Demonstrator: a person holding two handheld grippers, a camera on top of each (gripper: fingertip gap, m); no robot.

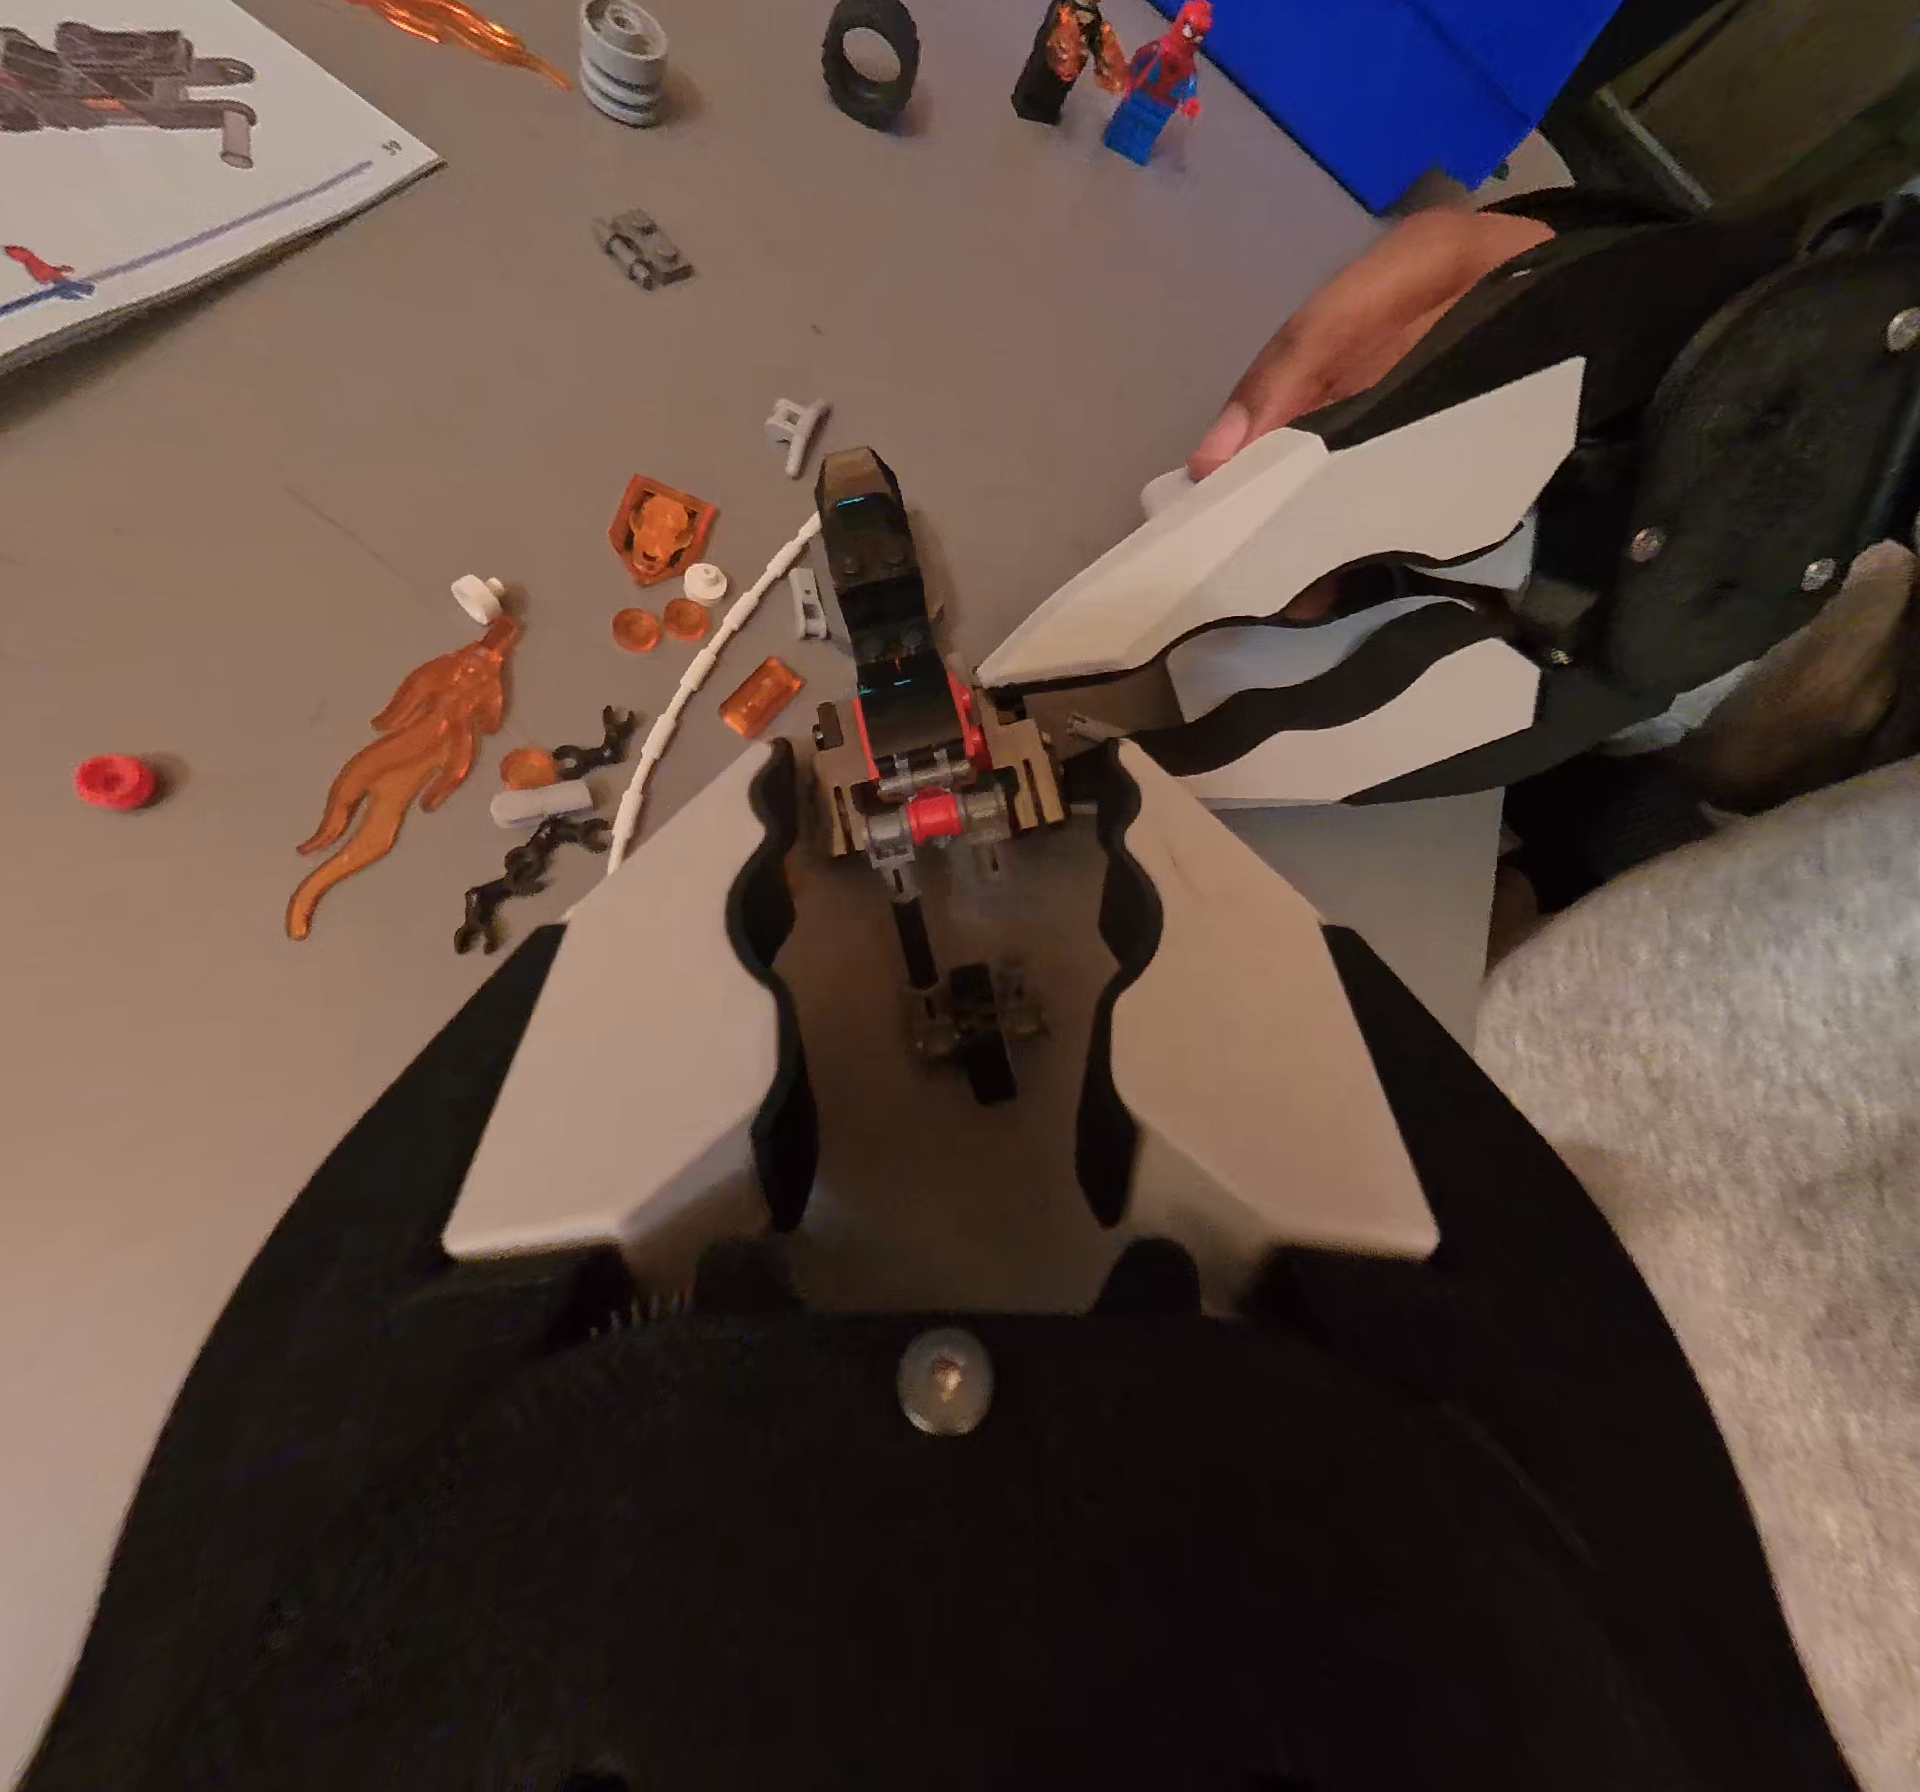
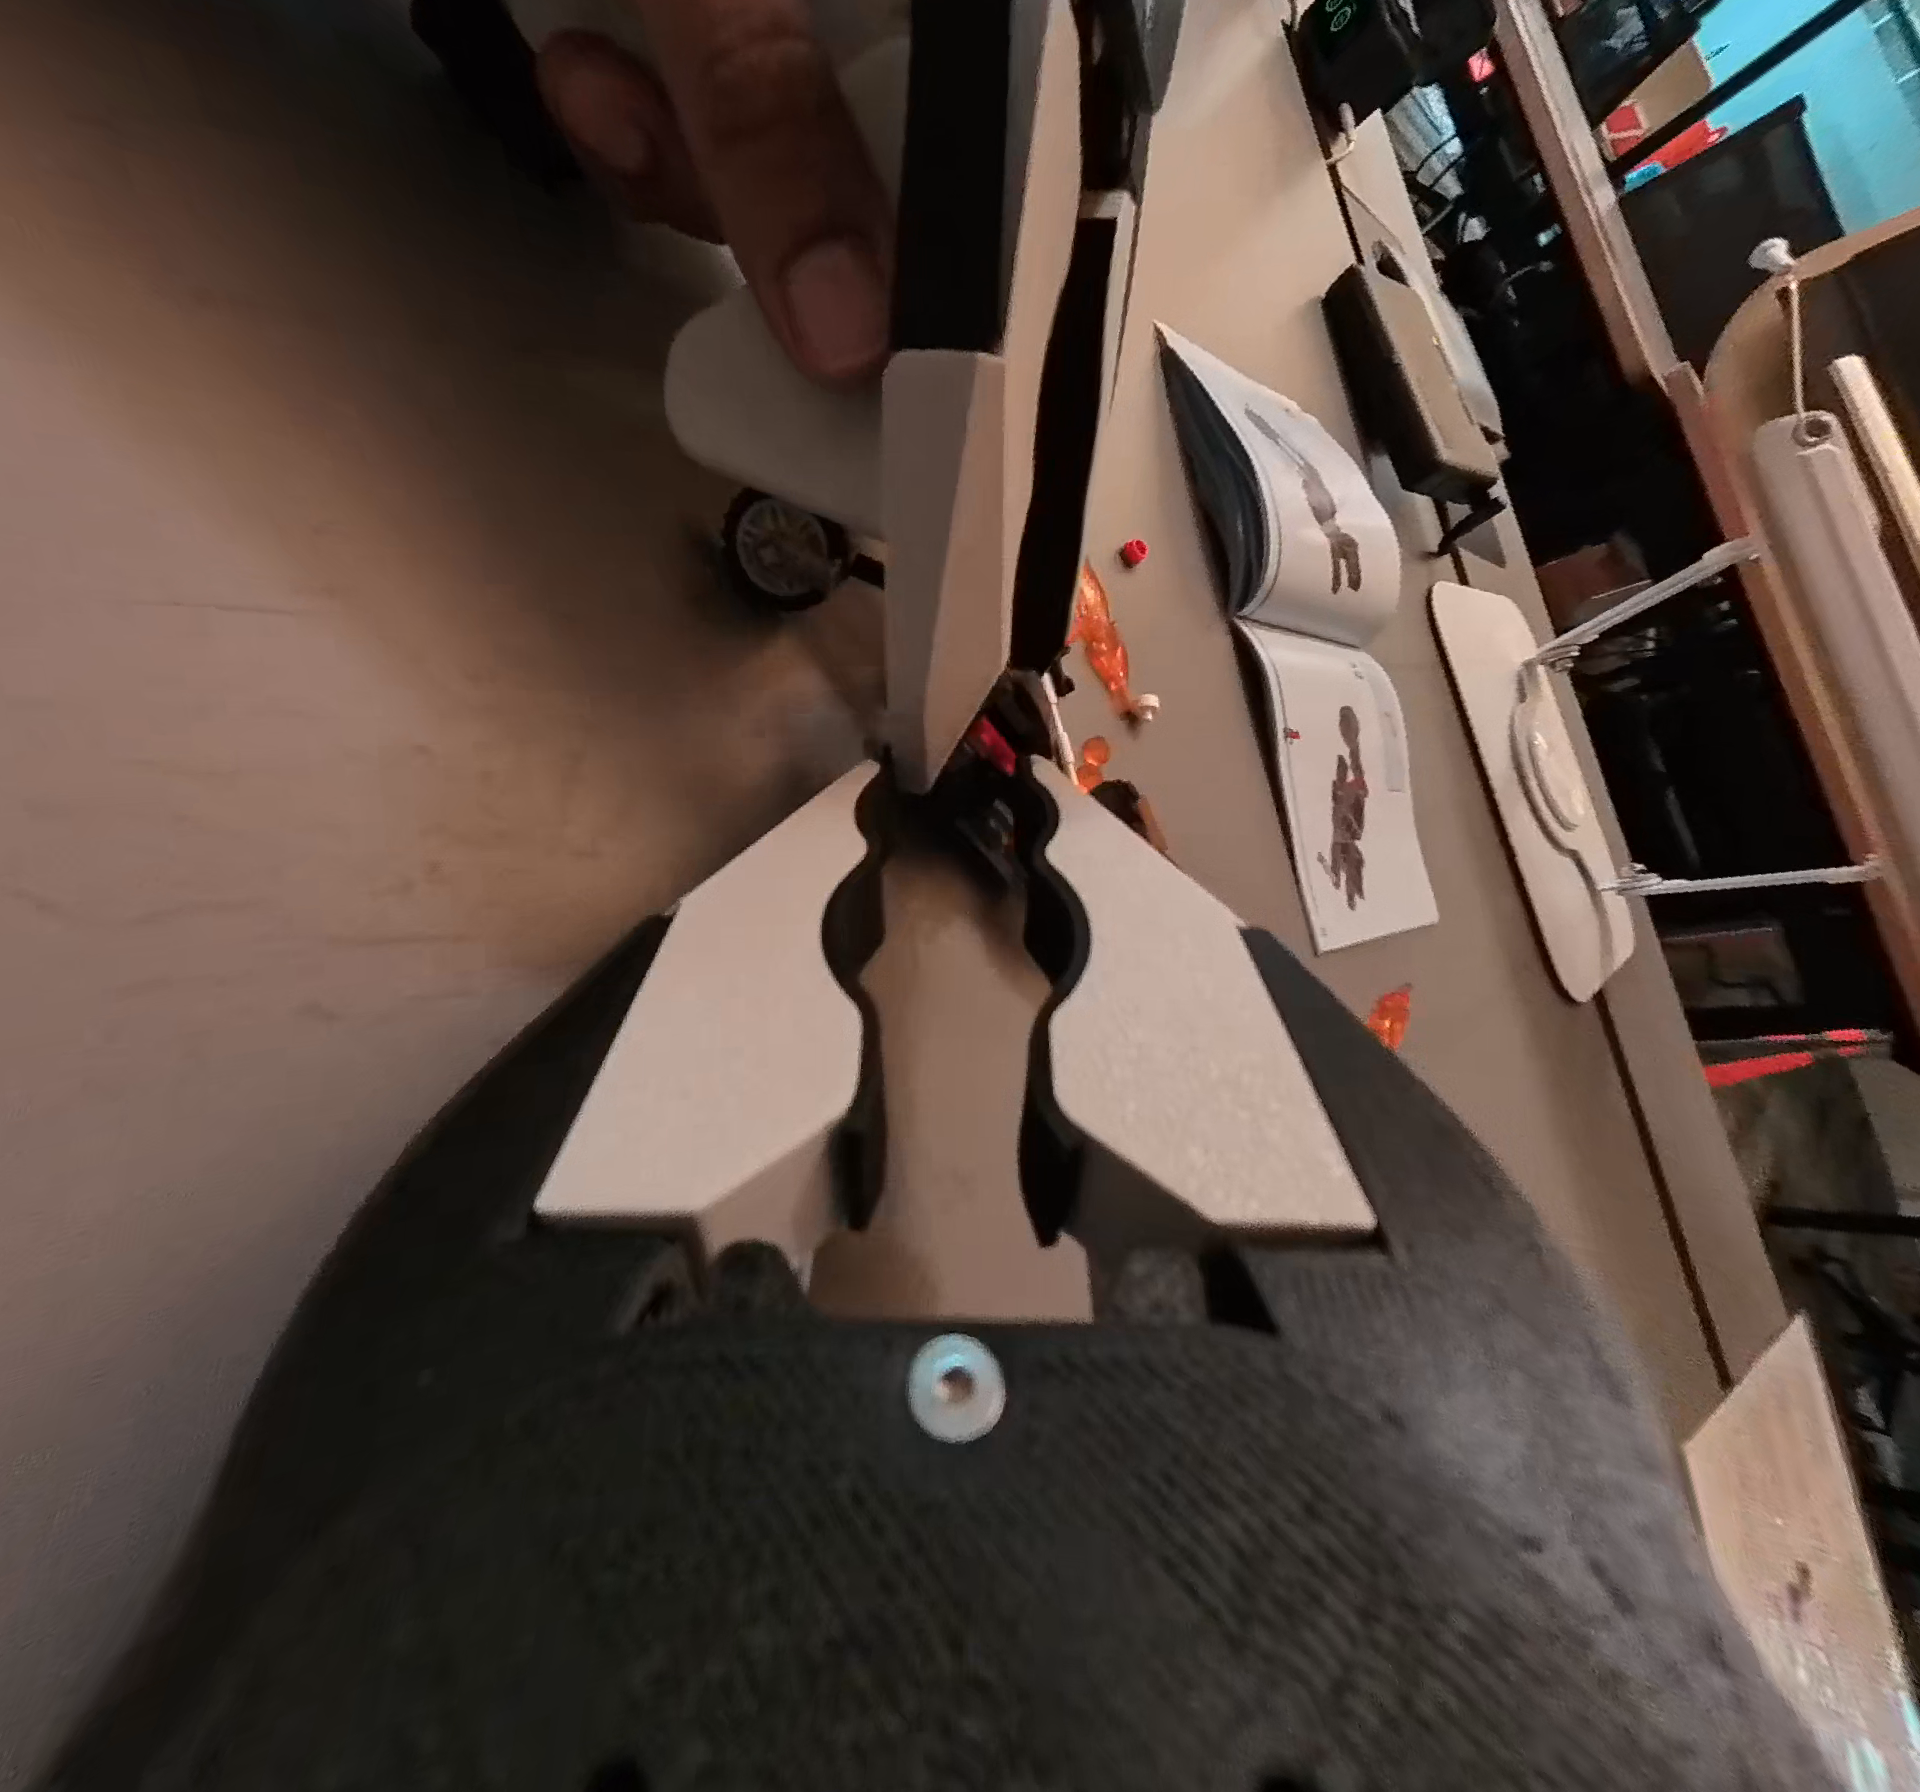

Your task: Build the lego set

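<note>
A black, red and tan lego motorcycle build (image 1: 930, 786) sits between my left gripper's (image 1: 951, 755) fingers, which are closed on its tan sides. Its front wheel (image 1: 977, 1025) shows blurred nearer the camera. My right gripper (image 1: 1039, 703) comes in from the right, narrowly closed on the build's right side. In the right wrist view my right gripper (image 2: 956, 786) pinches the black and red build (image 2: 987, 812), and the left gripper (image 2: 966, 734) reaches down from above. The wheel (image 2: 774, 547) shows behind it.
Loose parts lie to the left: orange flame pieces (image 1: 426, 755), a red round piece (image 1: 114, 781), a grey hub (image 1: 621, 59) and a black tyre (image 1: 871, 57). Two minifigures (image 1: 1070, 28) stand by a blue bin (image 1: 1403, 7). The instruction booklet (image 1: 156, 132) lies far left. The table edge (image 1: 1496, 859) is right.
</note>
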